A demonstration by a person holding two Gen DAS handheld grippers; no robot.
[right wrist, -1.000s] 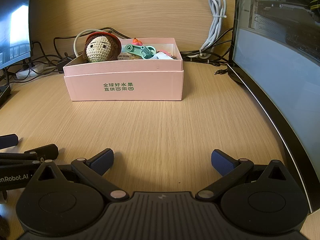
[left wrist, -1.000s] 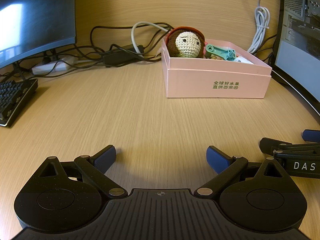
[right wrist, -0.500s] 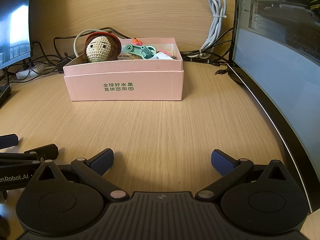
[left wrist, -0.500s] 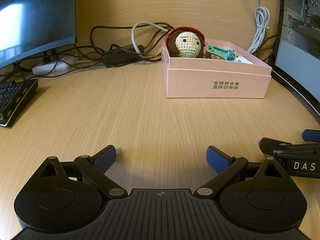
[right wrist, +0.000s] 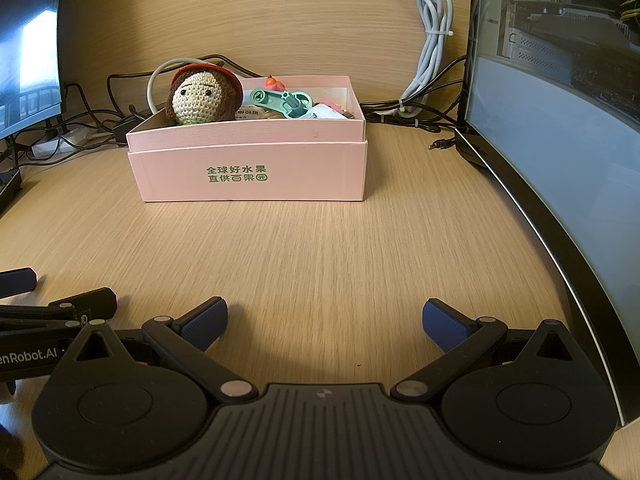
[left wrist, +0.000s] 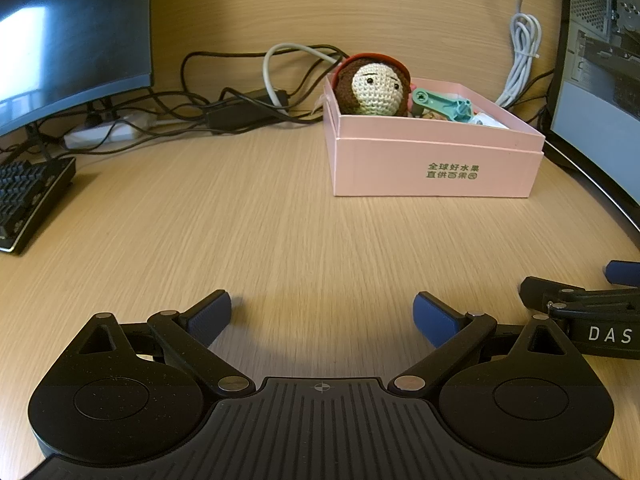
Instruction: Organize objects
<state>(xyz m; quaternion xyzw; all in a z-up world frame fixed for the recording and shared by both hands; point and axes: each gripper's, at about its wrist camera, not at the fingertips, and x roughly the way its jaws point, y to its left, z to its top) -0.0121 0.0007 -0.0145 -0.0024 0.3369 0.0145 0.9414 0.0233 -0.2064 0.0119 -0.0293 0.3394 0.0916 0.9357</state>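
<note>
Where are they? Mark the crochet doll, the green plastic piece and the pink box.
crochet doll [right wrist: 199, 98], right wrist view, on its cream knitted face.
green plastic piece [right wrist: 281, 103], right wrist view, on the middle of its arm.
pink box [right wrist: 256, 176], right wrist view, on the front wall by the green print.

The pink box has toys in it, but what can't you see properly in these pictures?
- The crocheted doll: only its head shows in both views; the pink box wall hides the rest.
- The box floor: hidden by the front wall in both views.
- Things under the green plastic piece: piled together, too small to name.
- The left gripper in the right wrist view: cut off by the left edge.
- The keyboard: cut off by the left wrist view's edge.
</note>
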